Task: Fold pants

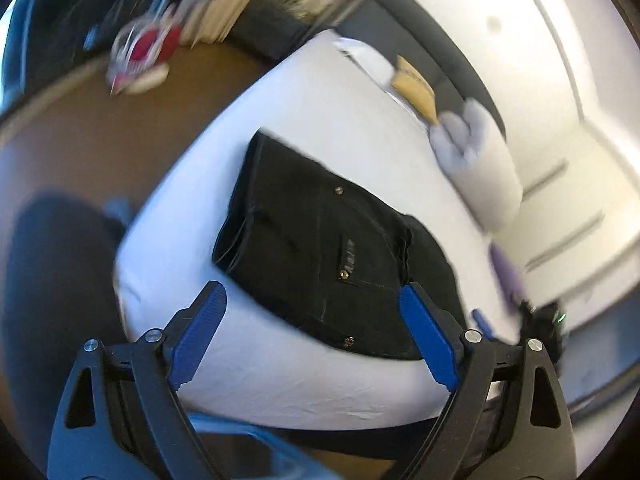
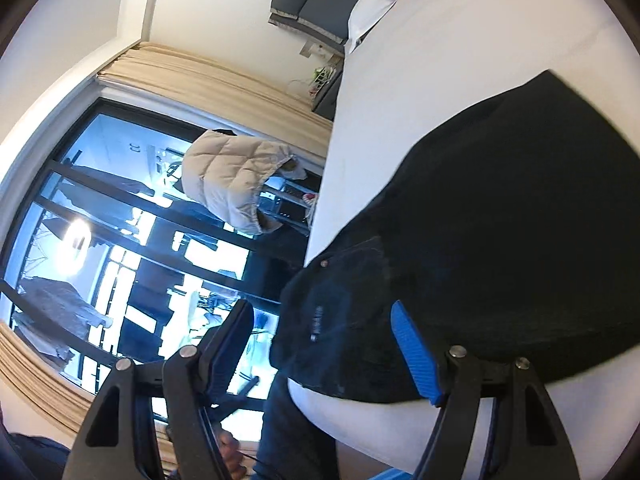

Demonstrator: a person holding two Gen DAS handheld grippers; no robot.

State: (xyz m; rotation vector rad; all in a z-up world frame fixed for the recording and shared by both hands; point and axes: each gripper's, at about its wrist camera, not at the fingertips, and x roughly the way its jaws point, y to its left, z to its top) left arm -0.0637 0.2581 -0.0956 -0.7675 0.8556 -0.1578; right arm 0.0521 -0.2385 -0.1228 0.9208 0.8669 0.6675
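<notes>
On the white bed [image 1: 304,92], folded black pants [image 1: 328,248] lie beyond both grippers' wide-open, empty fingers [image 1: 200,336].

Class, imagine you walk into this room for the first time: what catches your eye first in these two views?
The black pants stand out first: a dark folded bundle on the white bed, lying beyond the open blue-padded left gripper. In the right wrist view, the bright dark-framed window fills the left side, with a cream quilted jacket hanging in front of it.
</notes>
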